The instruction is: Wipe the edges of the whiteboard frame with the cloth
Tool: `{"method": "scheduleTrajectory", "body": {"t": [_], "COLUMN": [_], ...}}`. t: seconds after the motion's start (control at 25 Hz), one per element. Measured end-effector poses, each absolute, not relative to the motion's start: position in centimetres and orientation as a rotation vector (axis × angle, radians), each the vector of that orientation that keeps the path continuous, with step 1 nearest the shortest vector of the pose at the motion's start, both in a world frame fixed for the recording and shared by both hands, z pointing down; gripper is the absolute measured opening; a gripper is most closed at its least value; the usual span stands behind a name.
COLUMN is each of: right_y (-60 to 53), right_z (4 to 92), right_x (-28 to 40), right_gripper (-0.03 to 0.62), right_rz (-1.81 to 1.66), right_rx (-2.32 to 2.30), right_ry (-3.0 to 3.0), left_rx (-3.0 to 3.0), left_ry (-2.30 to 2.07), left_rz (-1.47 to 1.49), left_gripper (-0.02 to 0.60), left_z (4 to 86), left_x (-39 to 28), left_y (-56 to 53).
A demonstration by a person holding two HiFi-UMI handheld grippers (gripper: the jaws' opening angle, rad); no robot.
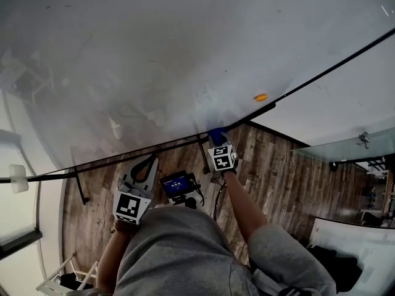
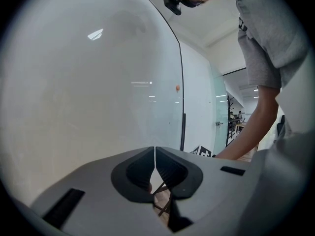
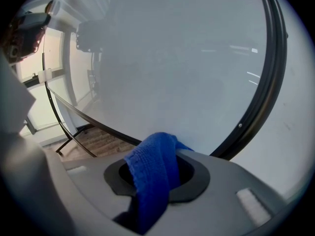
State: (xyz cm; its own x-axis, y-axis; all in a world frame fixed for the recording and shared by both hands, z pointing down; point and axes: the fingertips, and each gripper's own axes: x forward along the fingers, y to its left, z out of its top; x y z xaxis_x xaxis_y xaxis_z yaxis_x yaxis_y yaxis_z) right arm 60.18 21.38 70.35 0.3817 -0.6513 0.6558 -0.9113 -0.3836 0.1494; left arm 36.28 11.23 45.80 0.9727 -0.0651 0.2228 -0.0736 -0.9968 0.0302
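R gripper [image 1: 217, 140] clamps cloth [image 3: 150, 176] at whiteboard frame [image 3: 239, 127] — L gripper [image 2: 155, 154] closed, empty.

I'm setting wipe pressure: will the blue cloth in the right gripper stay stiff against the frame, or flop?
Probably floppy: the blue cloth folds limply out of the right gripper. Its textured weave likely drags on the whiteboard frame rather than slipping. It looks soft, so it may bunch when pushed.
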Motion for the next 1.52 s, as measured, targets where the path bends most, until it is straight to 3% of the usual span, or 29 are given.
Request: {"method": "scheduleTrajectory", "body": {"t": [1.52], "right_y": [18.3], "right_z": [70.2], "right_x": [55.4], "right_gripper": [0.112], "right_rz": [0.725], "right_rx": [2.112], "right_ry": [-1.371], "left_rx": [3.065], "left_ry": [-0.120], "left_rz": [0.326], "left_gripper": [0.015], "left_z": [45.4], "left_x": [32.6], "left_y": [8.4]}}
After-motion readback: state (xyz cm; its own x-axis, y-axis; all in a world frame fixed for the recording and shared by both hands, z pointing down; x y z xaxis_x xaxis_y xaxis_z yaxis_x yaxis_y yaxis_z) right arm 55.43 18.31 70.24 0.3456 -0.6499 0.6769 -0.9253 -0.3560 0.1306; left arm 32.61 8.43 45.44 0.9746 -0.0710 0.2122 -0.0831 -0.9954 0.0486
